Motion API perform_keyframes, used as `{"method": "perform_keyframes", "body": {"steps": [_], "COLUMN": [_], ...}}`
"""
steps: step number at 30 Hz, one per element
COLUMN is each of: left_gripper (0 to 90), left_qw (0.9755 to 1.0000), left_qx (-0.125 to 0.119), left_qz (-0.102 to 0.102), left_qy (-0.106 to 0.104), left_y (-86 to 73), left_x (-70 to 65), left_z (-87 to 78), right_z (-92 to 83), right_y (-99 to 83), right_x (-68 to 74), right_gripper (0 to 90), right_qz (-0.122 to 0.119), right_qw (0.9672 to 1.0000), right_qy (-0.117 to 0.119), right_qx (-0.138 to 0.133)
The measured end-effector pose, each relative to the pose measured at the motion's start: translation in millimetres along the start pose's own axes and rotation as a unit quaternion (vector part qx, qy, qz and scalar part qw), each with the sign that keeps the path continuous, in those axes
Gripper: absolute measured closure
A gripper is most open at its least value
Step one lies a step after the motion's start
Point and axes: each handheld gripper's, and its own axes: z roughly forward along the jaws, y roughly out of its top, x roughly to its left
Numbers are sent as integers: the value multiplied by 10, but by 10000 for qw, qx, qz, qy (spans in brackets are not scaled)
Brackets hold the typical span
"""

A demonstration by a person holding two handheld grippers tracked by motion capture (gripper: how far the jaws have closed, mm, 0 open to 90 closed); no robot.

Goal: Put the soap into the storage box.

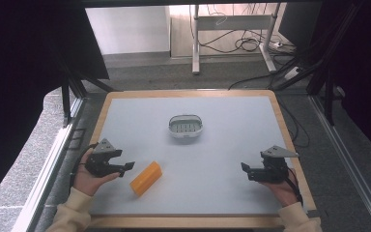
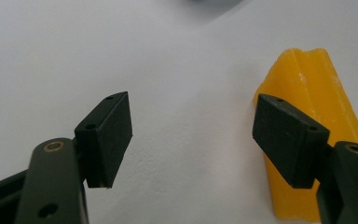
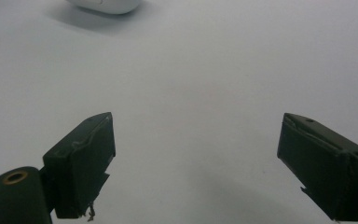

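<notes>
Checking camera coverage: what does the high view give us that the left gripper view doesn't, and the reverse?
High view alone: the white basket standing whole mid-table, the right gripper open near the right edge, both hands and the floor beyond. Left gripper view alone: a close look at the left gripper, jaws wide with bare table between them, its right pad overlapping the block's near end. Both share the orange block lying on the grey table.

No text, label, brand, number or sign can be read on anything in these pictures.
</notes>
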Motion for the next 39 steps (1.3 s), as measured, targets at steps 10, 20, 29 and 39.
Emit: {"method": "perform_keyframes", "body": {"steps": [10, 20, 29, 39], "left_gripper": [291, 307, 311, 304], "left_qw": [10000, 10000, 10000, 9993], "left_qx": [74, 63, 93, 319], "left_qz": [-6, -11, 3, 42], "left_qy": [-31, -7, -27, -190], "left_y": [2, 72, 150, 216], "left_x": [-7, -46, -128, -204], "left_z": [7, -97, -183, -200], "right_z": [-8, -1, -19, 10], "right_y": [-11, -25, -36, -58], "right_x": [12, -12, -28, 10], "right_gripper": [125, 129, 139, 141], "right_qz": [-32, 7, 23, -140], "right_qw": [9999, 9999, 10000, 9998], "right_qy": [95, 107, 51, 83], "right_qx": [-12, 3, -39, 96]}}
